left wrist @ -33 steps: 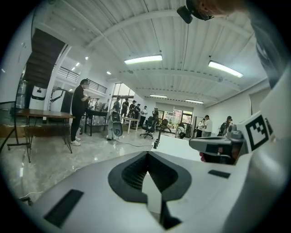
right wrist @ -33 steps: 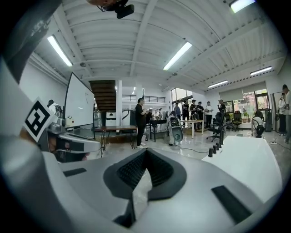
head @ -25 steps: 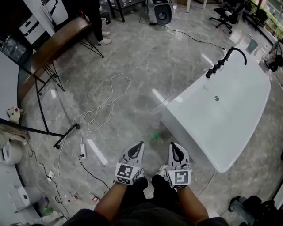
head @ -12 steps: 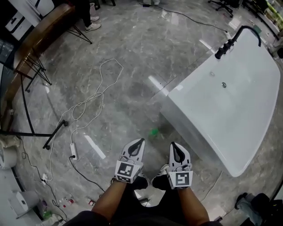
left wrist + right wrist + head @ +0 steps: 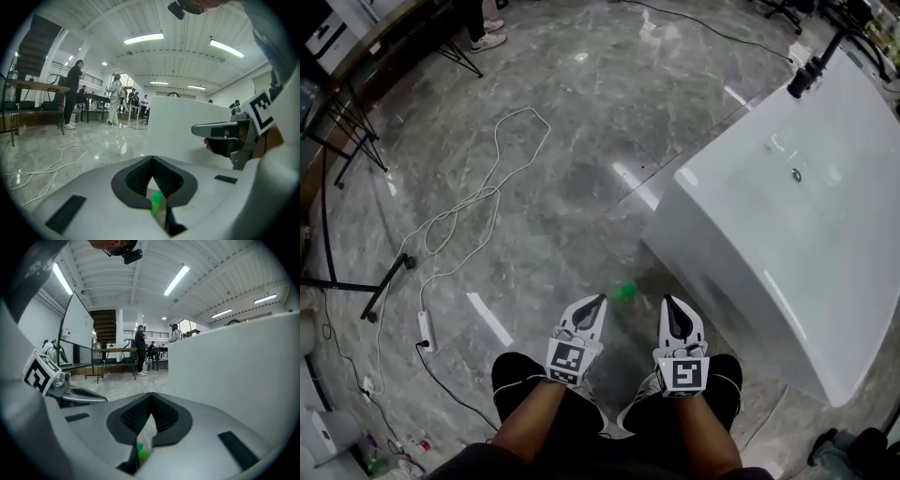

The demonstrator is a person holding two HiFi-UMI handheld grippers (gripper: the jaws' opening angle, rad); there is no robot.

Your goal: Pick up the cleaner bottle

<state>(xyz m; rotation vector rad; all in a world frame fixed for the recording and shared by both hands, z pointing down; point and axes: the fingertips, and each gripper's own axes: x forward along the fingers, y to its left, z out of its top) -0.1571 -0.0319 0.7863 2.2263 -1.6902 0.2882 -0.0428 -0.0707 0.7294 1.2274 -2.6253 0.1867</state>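
Note:
The cleaner bottle (image 5: pixel 625 291), small with a green cap, stands on the grey marble floor just ahead of and between my two grippers. My left gripper (image 5: pixel 597 301) points at it from the lower left with its jaws shut and empty. My right gripper (image 5: pixel 667 301) is to the bottle's right, its jaws meeting at the tip with nothing held. In the left gripper view the green cap (image 5: pixel 156 202) shows through the slit below the closed tips (image 5: pixel 152 158). The right gripper view also shows the cap (image 5: pixel 142 453), below the gripper's tips (image 5: pixel 151 394).
A big white bathtub (image 5: pixel 787 216) stands right of the bottle, close to my right gripper. A white cable (image 5: pixel 478 197) loops across the floor at left and ends at a power strip (image 5: pixel 423 330). Black table legs (image 5: pixel 356 159) are at the far left. My knees are under the grippers.
The view and both grippers have sunk toward the floor. The bottle now lies closer to the gripper tips, and the bathtub looms larger at right. Both jaws stayed shut.

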